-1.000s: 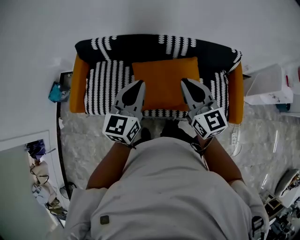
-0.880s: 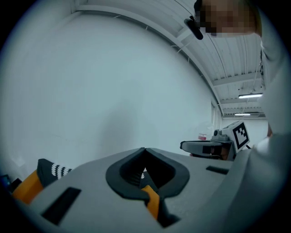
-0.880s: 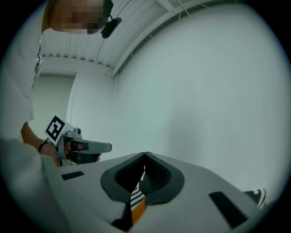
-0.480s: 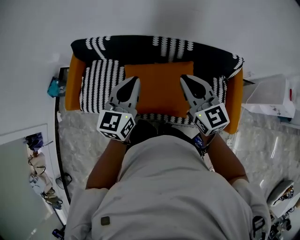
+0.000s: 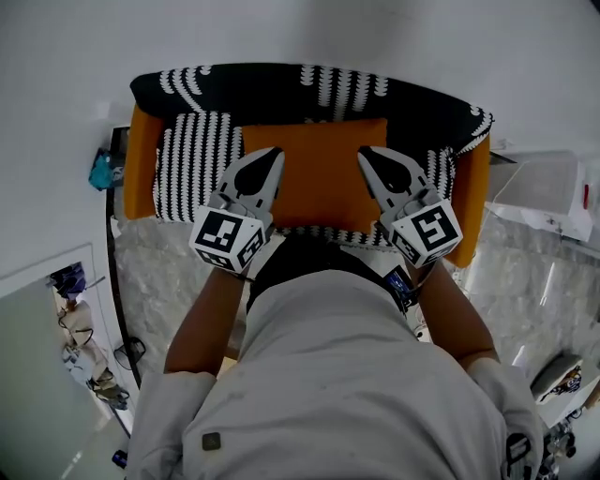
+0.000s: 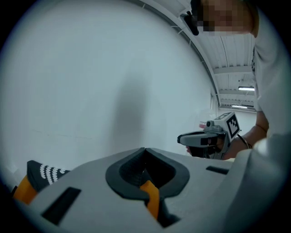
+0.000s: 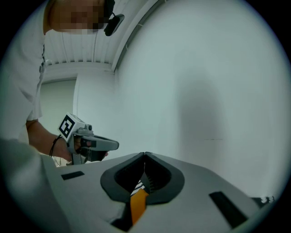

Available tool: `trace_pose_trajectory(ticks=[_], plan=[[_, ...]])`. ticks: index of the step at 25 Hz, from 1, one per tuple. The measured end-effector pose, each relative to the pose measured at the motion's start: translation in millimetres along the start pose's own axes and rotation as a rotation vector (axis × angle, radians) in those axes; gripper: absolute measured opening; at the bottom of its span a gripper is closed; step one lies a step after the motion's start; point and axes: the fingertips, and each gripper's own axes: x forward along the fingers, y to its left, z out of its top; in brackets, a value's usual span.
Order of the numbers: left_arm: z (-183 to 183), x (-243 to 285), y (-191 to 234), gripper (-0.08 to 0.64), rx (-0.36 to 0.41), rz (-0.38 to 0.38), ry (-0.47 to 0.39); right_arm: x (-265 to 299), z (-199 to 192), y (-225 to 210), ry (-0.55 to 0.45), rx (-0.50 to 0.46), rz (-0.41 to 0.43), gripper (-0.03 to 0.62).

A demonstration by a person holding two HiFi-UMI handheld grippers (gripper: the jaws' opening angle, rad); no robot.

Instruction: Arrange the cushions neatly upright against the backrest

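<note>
White wall behind small sofa (image 5: pixel 141 169). Orange cushion (image 5: pixel 314 178) mid-seat, looks flat, touching striped backrest (image 5: pixel 281 89). Left claw (image 5: pixel 275 153) and right claw (image 5: pixel 362 153) clenched, empty, above its side edges. Likely light, soft, floppy; pinch top corners.

Home-like room: sofa (image 5: pixel 281 92), white wall (image 5: pixel 300 28), marble floor (image 5: pixel 159 272)

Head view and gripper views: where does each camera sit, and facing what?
Head view: on head, looking down at orange cushion, sofa; torso, forearms, left claw, right claw show.
Left gripper view: on left claw, faces wall; right claw shows.
Right gripper view: on right claw, faces wall; left claw shows.
All three share both claws.
</note>
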Motion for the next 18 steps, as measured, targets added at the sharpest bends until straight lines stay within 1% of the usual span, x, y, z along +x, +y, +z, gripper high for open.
trace_pose_trajectory(ticks=[5,9,14,18], plan=[[-4,26,22,0.009,0.049,-0.064,0.050,30,-14,-19,0.053,0.010,0.029,0.026],[-14,49,42,0.009,0.053,-0.112,0.103,52,-26,-34,0.094,0.004,0.061,0.028],[-38,81,67,0.011,0.148,-0.172,0.201,86,-51,-58,0.161,-0.018,0.100,0.031],[-60,101,85,0.011,0.142,-0.228,0.263,117,-77,-70,0.223,-0.039,0.134,0.074]])
